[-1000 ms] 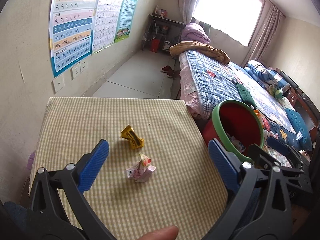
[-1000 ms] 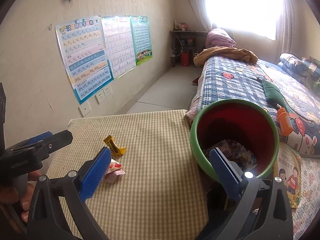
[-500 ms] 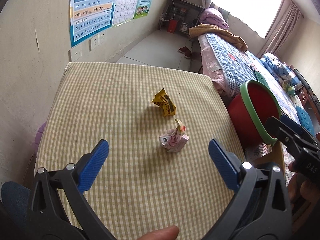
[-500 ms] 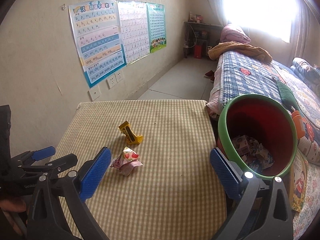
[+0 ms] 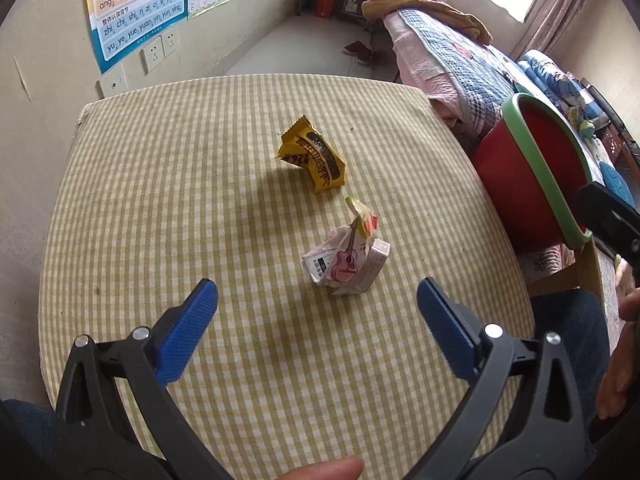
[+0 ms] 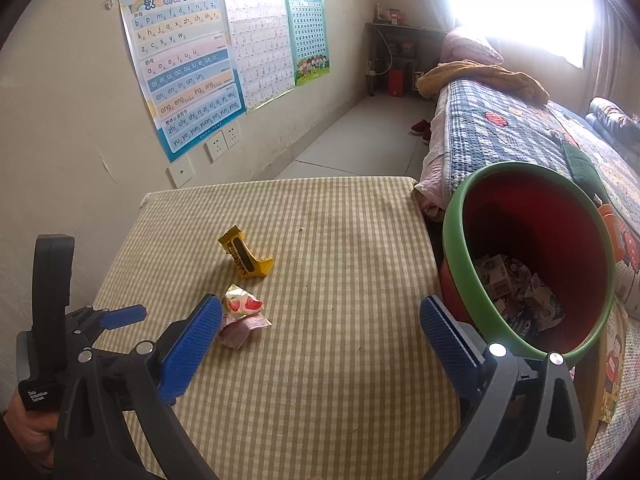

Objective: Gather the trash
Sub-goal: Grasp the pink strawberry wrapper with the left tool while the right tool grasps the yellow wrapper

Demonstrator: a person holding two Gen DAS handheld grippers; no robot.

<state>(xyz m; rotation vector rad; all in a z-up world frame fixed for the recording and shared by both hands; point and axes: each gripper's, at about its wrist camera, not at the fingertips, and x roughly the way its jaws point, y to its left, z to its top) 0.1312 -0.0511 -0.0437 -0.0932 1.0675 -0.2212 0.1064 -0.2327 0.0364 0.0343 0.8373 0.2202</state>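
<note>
A yellow snack wrapper [image 5: 314, 160] and a crumpled pink-and-white wrapper [image 5: 346, 258] lie mid-table on the checked cloth [image 5: 160, 208]. My left gripper [image 5: 316, 300] is open and empty, just short of the pink wrapper, which sits between its finger lines. My right gripper [image 6: 320, 312] is open and empty above the table's right half; the pink wrapper [image 6: 242, 314] lies by its left finger and the yellow wrapper [image 6: 246, 254] beyond. The red bin with a green rim [image 6: 532, 256] stands off the table's right edge with trash inside.
A bed with a blue quilt [image 6: 520, 132] runs behind the bin. The wall with posters [image 6: 180, 64] borders the table's left side. The left gripper also shows in the right wrist view [image 6: 116, 316]. A book [image 6: 612, 372] lies below the bin.
My left gripper has moved forward and down toward the pink wrapper, which now looks larger and closer. My right gripper has drawn back a little to the left; the bin sits further right.
</note>
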